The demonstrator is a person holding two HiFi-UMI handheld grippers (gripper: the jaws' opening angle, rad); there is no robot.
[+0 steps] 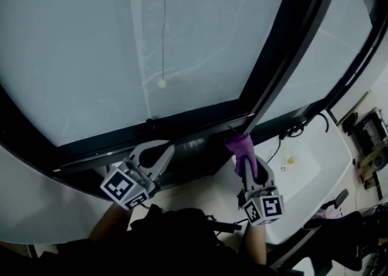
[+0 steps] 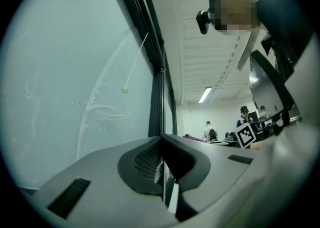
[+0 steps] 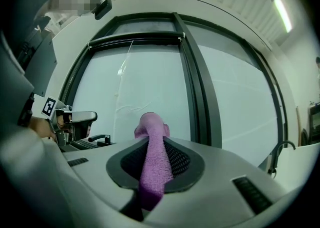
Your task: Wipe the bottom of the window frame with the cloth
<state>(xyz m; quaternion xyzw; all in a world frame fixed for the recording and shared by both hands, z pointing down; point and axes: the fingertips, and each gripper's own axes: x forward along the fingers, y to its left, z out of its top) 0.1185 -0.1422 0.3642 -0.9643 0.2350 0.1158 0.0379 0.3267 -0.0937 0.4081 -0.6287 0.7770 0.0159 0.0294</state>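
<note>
Now the cloth point(image 1: 240, 146) seems to touch the frame point(image 1: 182, 124) bottom, at 4 o'clock in the head view.
Right gripper point(image 1: 244, 158) fingers pinch the soft, light cloth, its free end bunched ahead; I judge it folds easily, so a hold near its middle suits. Left gripper point(image 1: 159, 152), at 7 o'clock, has fingers together, empty. The upright bar point(image 1: 285, 56) at 1 o'clock blocks the sweep; toward 9 o'clock is open room.
</note>
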